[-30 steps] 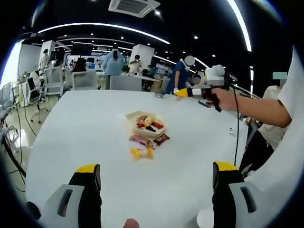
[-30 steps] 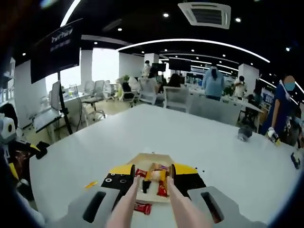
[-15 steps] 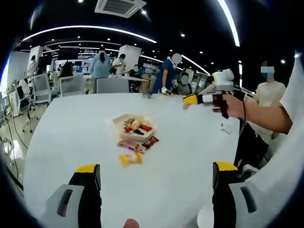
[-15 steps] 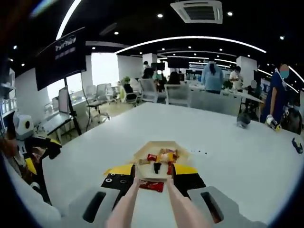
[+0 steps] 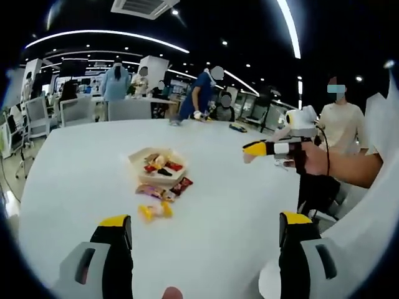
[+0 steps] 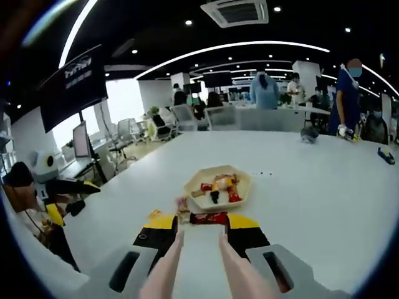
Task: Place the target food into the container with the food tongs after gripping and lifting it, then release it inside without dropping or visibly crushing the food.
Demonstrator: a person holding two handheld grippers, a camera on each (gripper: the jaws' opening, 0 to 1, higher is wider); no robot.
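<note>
— Three loose packets outside the tray, is that right? And what are your claws doing?

— Three that I can count. Nearest me, in the right gripper view, my right gripper is pressed onto the food tongs. Their two pale arms run forward between the jaws, and the tips are apart with nothing between them. My left gripper is spread wide and empty, low over my edge of the table.

— Where is the food?

— A red packet lies flat on the table just beyond the tong tips. A purple packet and a yellow packet lie beside it on my side of the container. The container is farther in, towards the middle of the table, and already has several wrapped pieces in it.

— How will it handle?

— I judge it light and small. The wrapper looks glossy, so it is probably slippery, and the contents could crush. I would take it across the short width at the middle and squeeze only enough to lift it.

— Any labels?

— The wrapper print is too small for me to read. Far off, past the table's left edge, a black sign carries white lettering that I cannot make out.
</note>
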